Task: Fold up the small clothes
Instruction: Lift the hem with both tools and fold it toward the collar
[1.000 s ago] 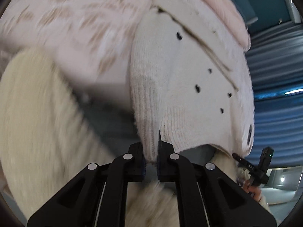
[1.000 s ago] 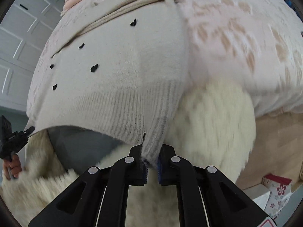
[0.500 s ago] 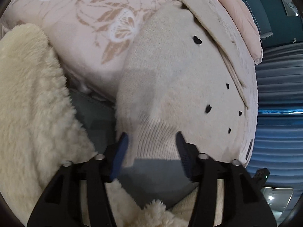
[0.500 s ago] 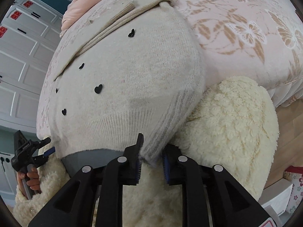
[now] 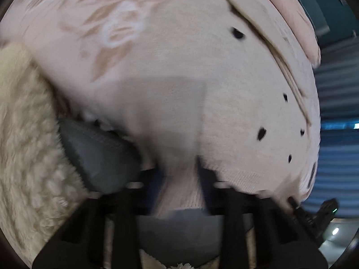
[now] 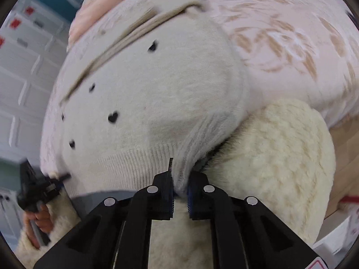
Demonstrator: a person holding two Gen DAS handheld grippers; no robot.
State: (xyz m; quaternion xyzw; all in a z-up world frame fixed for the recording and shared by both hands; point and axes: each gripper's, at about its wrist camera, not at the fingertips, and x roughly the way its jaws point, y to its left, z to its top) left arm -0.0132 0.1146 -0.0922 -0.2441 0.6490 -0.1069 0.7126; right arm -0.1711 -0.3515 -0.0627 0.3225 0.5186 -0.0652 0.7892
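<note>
A cream knit sweater point(image 5: 235, 112) with small black hearts lies spread on a pink floral bedspread point(image 5: 101, 33). My left gripper point(image 5: 179, 179) is at its ribbed hem; the jaws are closing and the hem fills the gap between them. In the right wrist view the same sweater point(image 6: 145, 103) fills the middle. My right gripper point(image 6: 180, 179) pinches its near right hem corner, its jaws closing on the fabric. The left gripper point(image 6: 42, 188) shows at the hem's far left, held by a hand point(image 6: 38, 222). The left view is blurred.
A cream fleece garment point(image 6: 269, 157) and a grey garment point(image 5: 96, 157) lie under the sweater's near edge. A pink pillow point(image 5: 291, 11) sits at the bed's far side. White cabinet doors point(image 6: 20, 78) stand left, wooden floor point(image 6: 345, 157) right.
My left gripper let go of the sweater edge, opened wide, sank to the ribbed hem and closed on it. My right gripper loosened a little and closed again on the corner.
</note>
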